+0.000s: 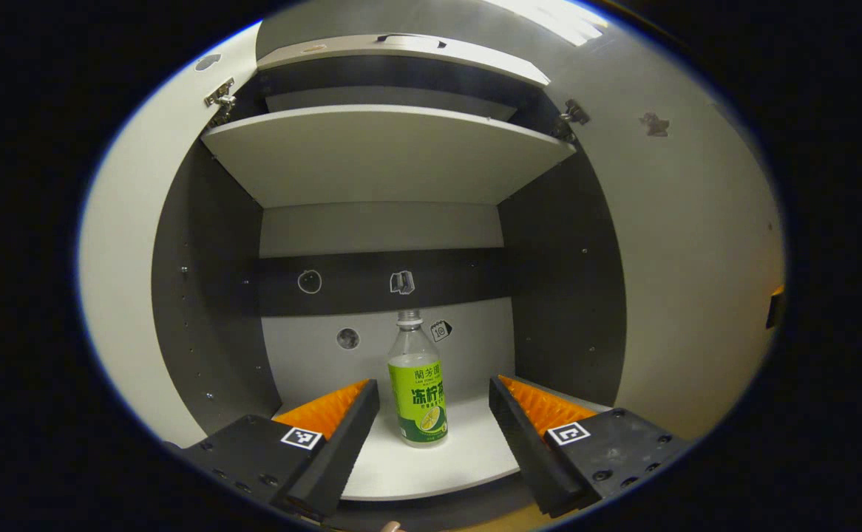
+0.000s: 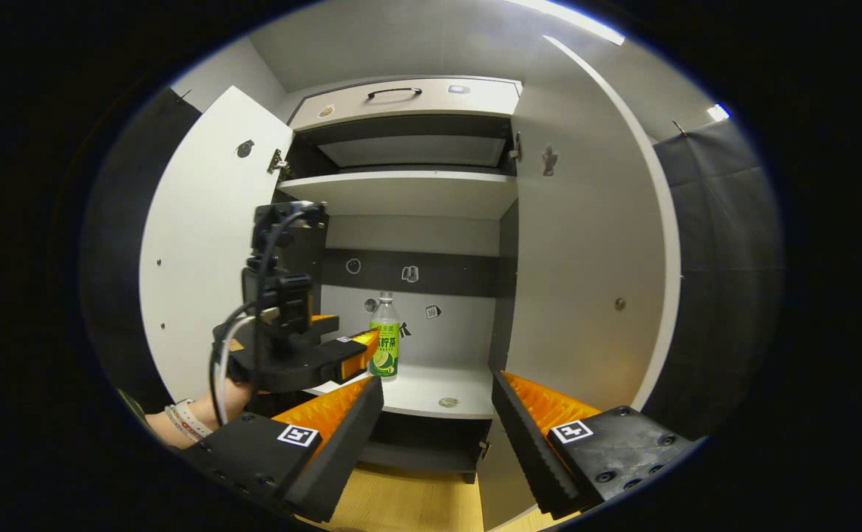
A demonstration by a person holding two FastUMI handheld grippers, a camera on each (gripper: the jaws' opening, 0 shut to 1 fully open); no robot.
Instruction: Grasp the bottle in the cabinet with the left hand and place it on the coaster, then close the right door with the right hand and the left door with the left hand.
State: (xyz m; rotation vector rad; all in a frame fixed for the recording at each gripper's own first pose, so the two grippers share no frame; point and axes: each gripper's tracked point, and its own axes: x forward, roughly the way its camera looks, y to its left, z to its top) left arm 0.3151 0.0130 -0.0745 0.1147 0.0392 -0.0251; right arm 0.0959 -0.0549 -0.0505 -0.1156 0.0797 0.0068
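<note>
Cabinet [image 2: 401, 199] with both doors swung wide, the left door [image 2: 209, 244] and right door [image 2: 586, 244] flanking its opening so the lower shelf [image 1: 468, 451] can be reached from the front. On that shelf, toward the back wall, the bottle [image 1: 418, 388] stands upright and free of contact, centred ahead of the left gripper [image 1: 435, 414], whose fingers are spread on either side of it (apparently lined up for a grasp not yet made). The right gripper [image 2: 438, 414], likewise spread and empty, hangs outside the cabinet front, probably waiting its turn at the right door.
</note>
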